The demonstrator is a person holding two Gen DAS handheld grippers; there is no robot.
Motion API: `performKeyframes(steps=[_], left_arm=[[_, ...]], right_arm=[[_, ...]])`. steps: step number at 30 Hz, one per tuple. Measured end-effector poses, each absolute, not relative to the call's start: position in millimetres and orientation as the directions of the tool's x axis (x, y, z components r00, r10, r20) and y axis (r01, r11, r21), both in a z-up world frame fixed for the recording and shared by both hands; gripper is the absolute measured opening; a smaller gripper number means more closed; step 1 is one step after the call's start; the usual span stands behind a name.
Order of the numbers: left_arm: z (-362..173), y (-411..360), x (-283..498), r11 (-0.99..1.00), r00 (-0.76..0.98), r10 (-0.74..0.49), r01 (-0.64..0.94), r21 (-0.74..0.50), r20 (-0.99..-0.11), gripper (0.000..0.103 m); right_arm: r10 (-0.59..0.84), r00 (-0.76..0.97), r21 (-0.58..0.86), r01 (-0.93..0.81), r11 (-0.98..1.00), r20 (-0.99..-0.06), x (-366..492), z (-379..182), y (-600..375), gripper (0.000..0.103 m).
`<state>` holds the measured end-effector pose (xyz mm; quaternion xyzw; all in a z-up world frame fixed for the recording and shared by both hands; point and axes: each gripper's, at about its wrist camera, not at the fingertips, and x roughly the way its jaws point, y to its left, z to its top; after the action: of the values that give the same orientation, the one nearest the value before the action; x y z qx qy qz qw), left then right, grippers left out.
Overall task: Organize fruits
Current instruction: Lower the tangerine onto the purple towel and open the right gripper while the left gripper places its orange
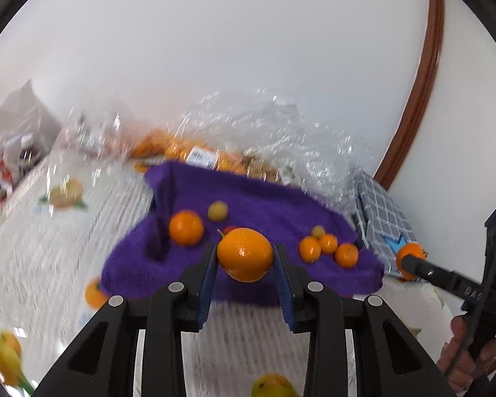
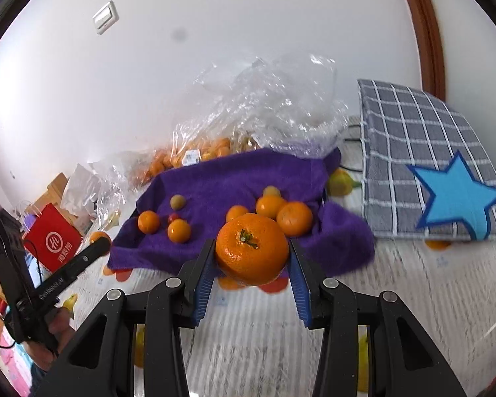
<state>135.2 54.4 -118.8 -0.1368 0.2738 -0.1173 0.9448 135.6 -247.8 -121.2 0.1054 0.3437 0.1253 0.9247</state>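
My left gripper (image 1: 245,258) is shut on a smooth orange (image 1: 244,254) and holds it above the near edge of the purple towel (image 1: 248,195). My right gripper (image 2: 252,258) is shut on a mandarin with a green stem (image 2: 251,248), also above the towel's near edge (image 2: 215,178). On the towel lie one orange (image 1: 186,227) at the left, a small yellow-green fruit (image 1: 217,211), and a group of small oranges (image 1: 327,248) at the right. The right gripper also shows at the right of the left wrist view (image 1: 410,261).
Clear plastic bags with more oranges (image 2: 195,155) lie behind the towel against the white wall. A grey checked cushion with a blue star (image 2: 430,172) lies to the right. A red paper bag (image 2: 53,241) stands at the left. The tablecloth (image 2: 413,291) is printed with fruit.
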Motion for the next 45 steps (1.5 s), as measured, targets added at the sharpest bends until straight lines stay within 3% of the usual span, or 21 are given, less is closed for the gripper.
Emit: performKeyframes(steps=[7,12,20,25,29,35,45], left_arm=[[-63,53,182,0.940,0.836,-0.310,0.197,-0.279,-0.453,0.032],[-47,47,226,0.936,0.821,-0.319,0.196,-0.292,-0.473,0.032],[-74,49,269,0.930,0.803,-0.315,0.156,-0.332,-0.506,0.032],[-96,53,288,0.960,0.785,-0.240,0.102,-0.262,-0.572,0.032],[-109,64,302,0.954,0.751,-0.251,0.084,-0.289,-0.611,0.032],[-122,78,314,0.959,0.730,-0.225,0.049,-0.279,-0.645,0.032],[-131,107,324,0.958,0.711,-0.206,0.005,-0.287,-0.673,0.032]], right_arm=[[0.292,0.765,0.270,-0.160,0.949,-0.574,166,-98,-250,0.042],[0.223,0.802,0.184,-0.143,0.972,-0.554,197,-79,-248,0.042],[0.205,0.804,0.159,-0.139,0.978,-0.558,236,-84,-244,0.042],[0.207,0.771,0.169,-0.130,0.977,-0.602,256,-115,-237,0.042],[0.188,0.741,0.155,-0.114,0.981,-0.645,275,-139,-231,0.042],[0.171,0.683,0.150,-0.090,0.985,-0.710,299,-170,-228,0.042],[0.173,0.658,0.160,-0.081,0.984,-0.733,304,-183,-227,0.042]])
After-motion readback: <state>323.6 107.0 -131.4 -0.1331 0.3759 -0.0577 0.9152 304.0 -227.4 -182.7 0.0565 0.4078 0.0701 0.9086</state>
